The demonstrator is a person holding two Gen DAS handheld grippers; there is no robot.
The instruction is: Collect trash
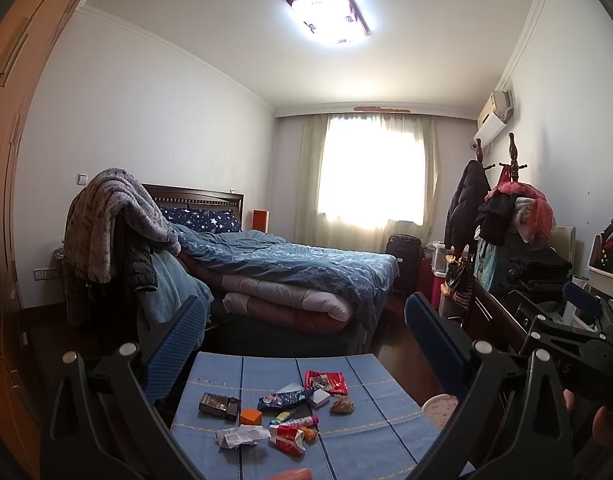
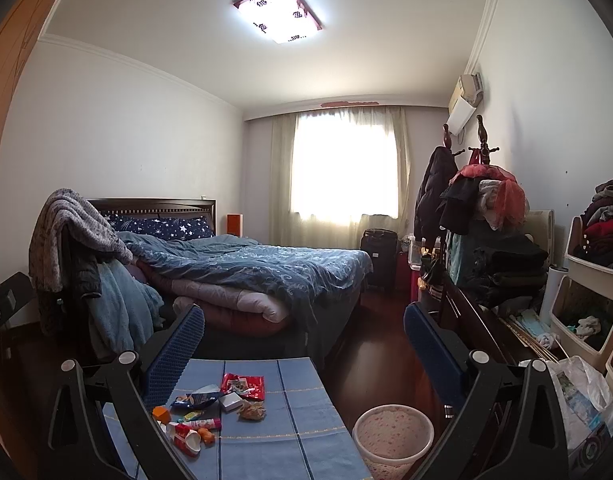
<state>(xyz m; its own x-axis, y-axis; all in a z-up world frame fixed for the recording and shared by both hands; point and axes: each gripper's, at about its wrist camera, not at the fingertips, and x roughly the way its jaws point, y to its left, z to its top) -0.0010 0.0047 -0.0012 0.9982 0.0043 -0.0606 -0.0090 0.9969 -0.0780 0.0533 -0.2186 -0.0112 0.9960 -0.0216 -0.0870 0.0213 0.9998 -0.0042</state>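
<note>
Left gripper (image 1: 302, 332) spread wide, gripping nothing, raised above table (image 1: 346, 440). Right gripper (image 2: 304, 336) likewise spread, nothing pinched. Trash (image 1: 282, 412) scattered mid-table: red wrapper (image 1: 326, 382) at 12 o'clock of the heap, crumpled paper (image 1: 242, 436) at 7. Bin (image 2: 392, 434) on floor, at 3 o'clock of table.

Light: ceiling lamp (image 1: 327, 13) and window (image 1: 370, 168), both blown out.
Floor: dim.
Edges: fisheye bend, black corners.
Focus: sharp.
</note>
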